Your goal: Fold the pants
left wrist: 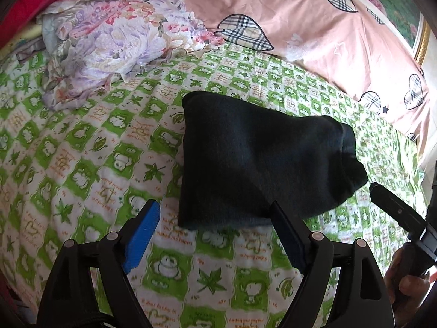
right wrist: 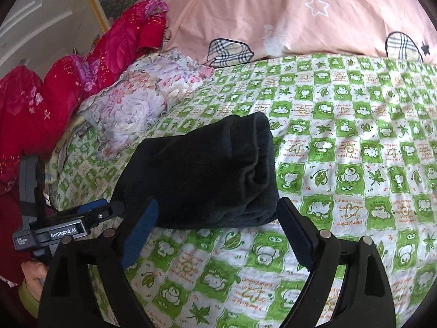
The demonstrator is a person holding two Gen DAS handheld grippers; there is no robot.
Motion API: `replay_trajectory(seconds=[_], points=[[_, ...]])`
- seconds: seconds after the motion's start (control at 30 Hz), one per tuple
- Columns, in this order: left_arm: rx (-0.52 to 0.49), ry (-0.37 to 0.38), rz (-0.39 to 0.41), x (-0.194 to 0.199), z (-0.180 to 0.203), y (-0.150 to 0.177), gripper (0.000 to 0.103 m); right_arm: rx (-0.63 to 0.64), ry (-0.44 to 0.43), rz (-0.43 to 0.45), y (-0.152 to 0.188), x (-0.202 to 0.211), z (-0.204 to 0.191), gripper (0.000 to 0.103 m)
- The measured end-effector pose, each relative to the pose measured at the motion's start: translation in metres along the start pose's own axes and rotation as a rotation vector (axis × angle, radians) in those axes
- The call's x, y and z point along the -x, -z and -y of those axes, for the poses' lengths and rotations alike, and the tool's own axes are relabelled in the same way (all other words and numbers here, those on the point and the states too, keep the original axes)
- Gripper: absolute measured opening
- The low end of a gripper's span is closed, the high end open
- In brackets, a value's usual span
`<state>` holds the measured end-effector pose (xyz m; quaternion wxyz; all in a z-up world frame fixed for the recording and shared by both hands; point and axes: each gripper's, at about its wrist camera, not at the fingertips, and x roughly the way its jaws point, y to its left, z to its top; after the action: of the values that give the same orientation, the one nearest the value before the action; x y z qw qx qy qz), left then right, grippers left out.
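The dark pants (left wrist: 259,161) lie folded into a thick compact bundle on the green-and-white patterned bedsheet (left wrist: 82,169). They also show in the right wrist view (right wrist: 207,172). My left gripper (left wrist: 215,207) is open and empty, just short of the bundle's near edge. My right gripper (right wrist: 218,205) is open and empty, its jaws standing either side of the bundle's near edge without gripping it. The right gripper also shows at the right of the left wrist view (left wrist: 396,210). The left gripper shows at the left of the right wrist view (right wrist: 90,210).
A crumpled floral cloth (left wrist: 109,49) lies at the far left of the bed. A pink quilt with plaid hearts (left wrist: 314,27) runs along the back. Red bedding (right wrist: 54,90) is piled at the left. A framed picture (left wrist: 396,5) hangs behind.
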<state>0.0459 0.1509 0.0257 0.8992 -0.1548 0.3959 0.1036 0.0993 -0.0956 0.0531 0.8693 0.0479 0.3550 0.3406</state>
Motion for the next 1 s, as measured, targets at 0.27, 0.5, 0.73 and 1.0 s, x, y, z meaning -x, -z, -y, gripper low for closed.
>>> replay_trajectory(seconds=[0.27,0.5,0.73,1.0], points=[[-0.02,-0.041,0.05,0.017,0.007,0.014,0.084,0.068,0.05,0.034,0.019,0.01,-0.016,0.096],[-0.086,-0.08,0.086,0.029,0.02,0.023,0.084,0.108,0.091,0.062,0.027,0.017,-0.028,0.101],[-0.161,-0.134,0.132,0.04,0.035,0.029,0.085,0.157,0.091,0.063,0.033,0.019,-0.038,0.103],[-0.172,-0.168,0.142,0.041,0.035,0.03,0.086,0.161,0.097,0.051,0.037,0.014,-0.039,0.103]])
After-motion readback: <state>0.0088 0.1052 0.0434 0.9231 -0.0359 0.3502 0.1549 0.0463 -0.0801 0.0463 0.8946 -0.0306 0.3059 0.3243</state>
